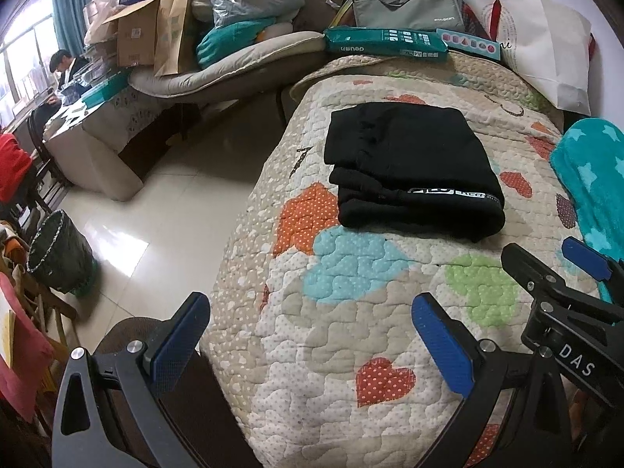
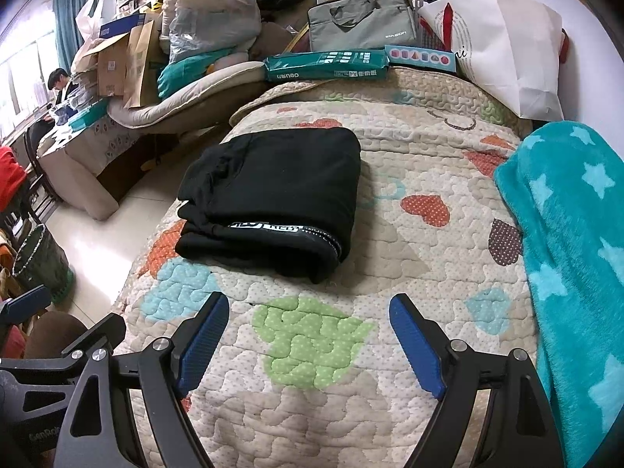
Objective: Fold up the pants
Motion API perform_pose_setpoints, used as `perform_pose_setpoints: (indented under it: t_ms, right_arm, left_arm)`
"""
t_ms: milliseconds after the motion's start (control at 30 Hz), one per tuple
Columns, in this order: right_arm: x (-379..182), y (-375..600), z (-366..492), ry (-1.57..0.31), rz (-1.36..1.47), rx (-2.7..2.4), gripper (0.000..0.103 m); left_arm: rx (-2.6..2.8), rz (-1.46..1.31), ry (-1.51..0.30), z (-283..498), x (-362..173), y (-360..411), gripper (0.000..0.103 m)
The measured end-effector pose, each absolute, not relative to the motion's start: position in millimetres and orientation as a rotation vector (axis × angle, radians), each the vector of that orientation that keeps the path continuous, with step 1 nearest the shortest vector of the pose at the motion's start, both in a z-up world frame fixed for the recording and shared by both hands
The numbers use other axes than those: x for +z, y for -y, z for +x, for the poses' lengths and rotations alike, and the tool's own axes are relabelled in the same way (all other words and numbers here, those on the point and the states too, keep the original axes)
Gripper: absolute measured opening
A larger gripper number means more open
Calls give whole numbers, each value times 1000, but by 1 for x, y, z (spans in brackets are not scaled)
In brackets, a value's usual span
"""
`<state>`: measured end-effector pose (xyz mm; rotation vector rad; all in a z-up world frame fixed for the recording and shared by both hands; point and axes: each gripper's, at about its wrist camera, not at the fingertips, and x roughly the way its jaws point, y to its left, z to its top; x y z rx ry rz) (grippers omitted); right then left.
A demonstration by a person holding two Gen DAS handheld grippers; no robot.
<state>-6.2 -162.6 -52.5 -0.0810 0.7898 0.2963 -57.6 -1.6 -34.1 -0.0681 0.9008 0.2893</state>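
The black pants (image 1: 409,167) lie folded into a compact stack on the quilted heart-pattern bed cover (image 1: 351,335), a white logo strip showing on the near fold. The right wrist view has the same pants (image 2: 273,195) ahead and slightly left. My left gripper (image 1: 312,312) hovers open over the near-left part of the bed, well short of the pants, nothing between its blue pads. My right gripper (image 2: 308,312) is open too, above a green patch of the bed cover (image 2: 390,409), empty. The right gripper (image 1: 553,265) also shows at the right edge of the left wrist view.
A teal star blanket (image 2: 565,253) lies along the bed's right side. Boxes, a grey laptop bag (image 2: 362,19) and a white paper bag (image 2: 503,46) crowd the head of the bed. A bin (image 1: 58,261) stands on the tiled floor at left; a person (image 1: 66,70) sits far left.
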Motion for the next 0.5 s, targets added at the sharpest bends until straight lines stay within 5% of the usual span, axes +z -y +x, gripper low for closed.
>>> perform_pose_setpoints:
  t_ms: [500]
  right_arm:
    - [-53, 162, -6, -793, -83, 296, 89]
  left_arm:
    - [287, -90, -923, -57, -38, -2, 103]
